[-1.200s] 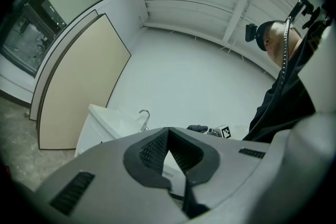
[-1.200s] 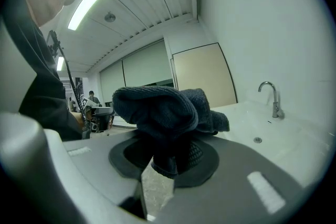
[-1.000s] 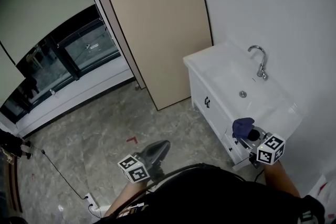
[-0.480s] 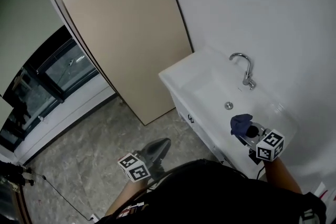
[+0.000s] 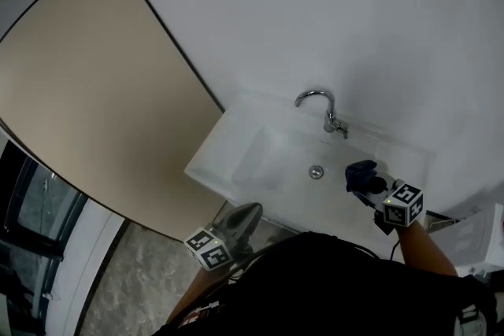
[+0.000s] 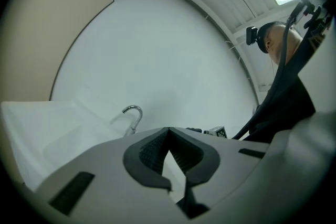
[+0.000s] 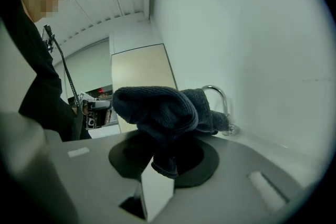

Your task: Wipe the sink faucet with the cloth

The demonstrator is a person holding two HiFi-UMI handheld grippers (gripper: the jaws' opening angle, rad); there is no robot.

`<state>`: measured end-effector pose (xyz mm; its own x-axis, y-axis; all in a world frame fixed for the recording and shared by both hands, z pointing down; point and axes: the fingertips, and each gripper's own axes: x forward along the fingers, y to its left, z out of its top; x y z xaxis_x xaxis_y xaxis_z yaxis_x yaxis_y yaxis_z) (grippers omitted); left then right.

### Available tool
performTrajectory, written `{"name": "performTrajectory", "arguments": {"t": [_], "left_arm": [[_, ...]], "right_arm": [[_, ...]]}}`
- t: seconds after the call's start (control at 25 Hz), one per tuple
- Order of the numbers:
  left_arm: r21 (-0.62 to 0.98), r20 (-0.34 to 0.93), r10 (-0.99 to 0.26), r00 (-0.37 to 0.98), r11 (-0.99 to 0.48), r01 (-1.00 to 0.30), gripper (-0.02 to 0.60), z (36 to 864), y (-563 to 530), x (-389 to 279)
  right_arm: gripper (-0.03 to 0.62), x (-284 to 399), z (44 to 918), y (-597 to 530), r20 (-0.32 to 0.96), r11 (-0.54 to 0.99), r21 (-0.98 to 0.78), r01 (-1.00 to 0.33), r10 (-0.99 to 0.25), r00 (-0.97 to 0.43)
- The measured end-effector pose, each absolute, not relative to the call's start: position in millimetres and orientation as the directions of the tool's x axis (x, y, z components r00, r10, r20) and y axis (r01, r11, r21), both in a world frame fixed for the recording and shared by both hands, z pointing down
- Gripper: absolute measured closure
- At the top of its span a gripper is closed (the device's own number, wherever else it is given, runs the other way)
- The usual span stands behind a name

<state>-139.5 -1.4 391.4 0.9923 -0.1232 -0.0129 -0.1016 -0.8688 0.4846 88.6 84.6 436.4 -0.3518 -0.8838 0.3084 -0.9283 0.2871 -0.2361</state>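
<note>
A chrome curved faucet (image 5: 324,109) stands at the back of a white sink (image 5: 260,161) against the wall. My right gripper (image 5: 365,183) hangs over the sink's right part, shut on a dark blue cloth (image 5: 361,174) that bunches out of its jaws (image 7: 168,113). In the right gripper view the faucet (image 7: 223,107) shows just behind the cloth. My left gripper (image 5: 240,219) is shut and empty, in front of the sink's near edge. The left gripper view shows the faucet (image 6: 134,119) beyond the closed jaws (image 6: 168,149).
A beige door panel (image 5: 102,106) leans against the wall left of the sink. A drain (image 5: 316,171) sits in the basin's middle. A dark window (image 5: 31,224) and grey stone floor (image 5: 150,279) lie at the lower left. A white object (image 5: 480,236) stands right of the sink.
The view has swung right and toward the sink, which now lies straight ahead. Both grippers have come closer to it; the right one with the cloth is now over the basin.
</note>
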Motion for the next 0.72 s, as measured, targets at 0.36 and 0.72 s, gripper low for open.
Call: {"name": "performTrajectory", "arguments": {"t": [0.36, 0.72], "left_arm": [[0.472, 0.049, 0.159, 0.986, -0.874, 0.117, 0.581, 400.7, -127.2, -110.2], [0.514, 0.096, 0.15, 0.984, -0.854, 0.08, 0.581, 420.5, -130.1, -54.3]], "right_arm": [[0.505, 149.7, 518.3, 23.8, 0.577, -0.097, -0.161, -0.982, -0.817, -0.014], [0.506, 236.8, 577.3, -7.5, 0.66, -0.066, -0.048, -0.997, -0.751, 0.018]]}}
